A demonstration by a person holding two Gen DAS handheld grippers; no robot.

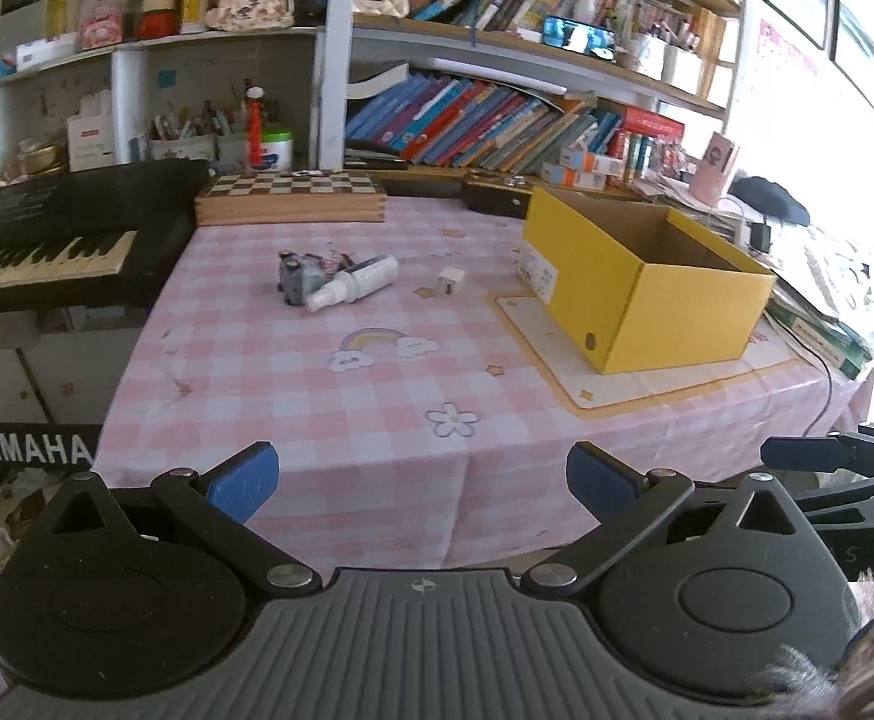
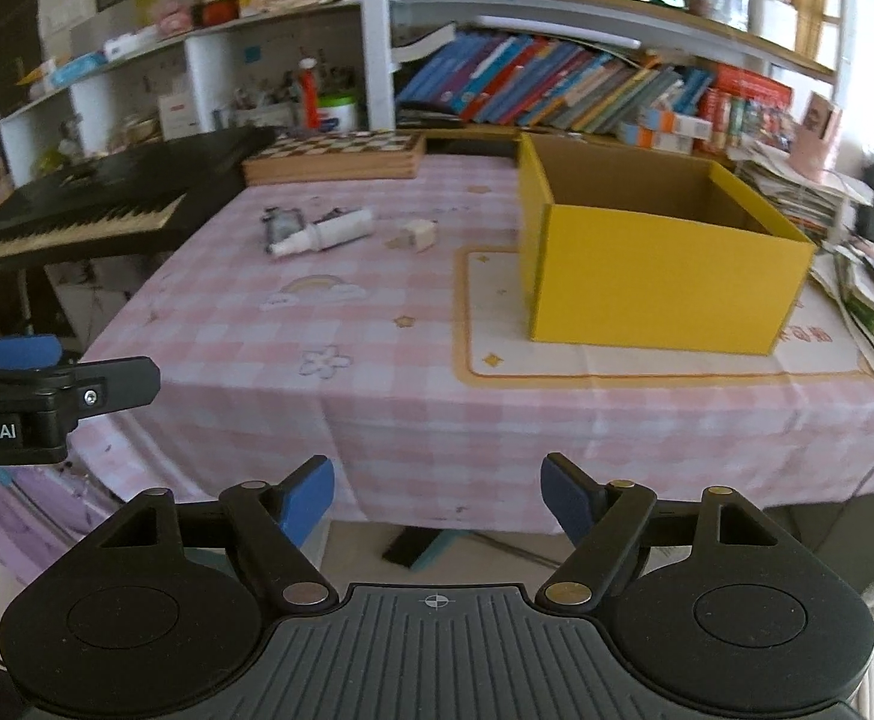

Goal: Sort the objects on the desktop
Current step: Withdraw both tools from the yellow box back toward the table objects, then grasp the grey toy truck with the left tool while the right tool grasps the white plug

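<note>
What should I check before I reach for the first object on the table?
1. Left gripper jaws open, nothing held: ok.
2. Right gripper jaws open, nothing held: ok.
3. Yellow box open on top, ready to receive items: ok.
4. Box contents: cannot tell, the floor of it is hidden.
5. White spray bottle free to lift alone: not ok, it lies against the grey toy.
6. Small white cube stands apart, clear to grasp: ok.
</note>
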